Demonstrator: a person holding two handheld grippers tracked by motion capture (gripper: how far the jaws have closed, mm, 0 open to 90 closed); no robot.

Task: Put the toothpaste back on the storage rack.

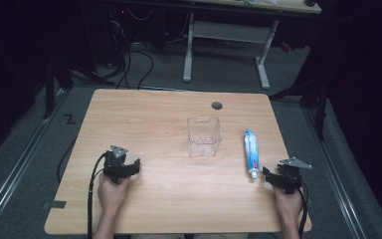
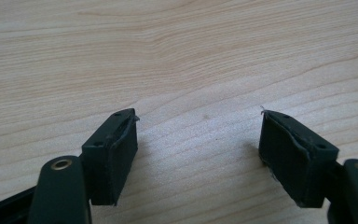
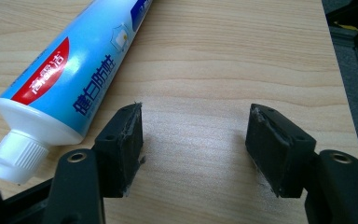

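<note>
Toothpaste tube [image 1: 251, 152] flat on table [image 1: 144, 119], ungrasped; right gripper [image 1: 273, 177] jaws apart beside cap; clear bin [image 1: 204, 137] empty; pickup pending.

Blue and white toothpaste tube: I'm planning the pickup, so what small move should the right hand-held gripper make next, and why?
Probably shift the right hand-held gripper sideways toward the blue and white toothpaste tube until its open jaws straddle the body. The tube lies flat on the wooden table, just outside one jaw, with its white cap nearest the gripper. Nothing is between the jaws.
</note>
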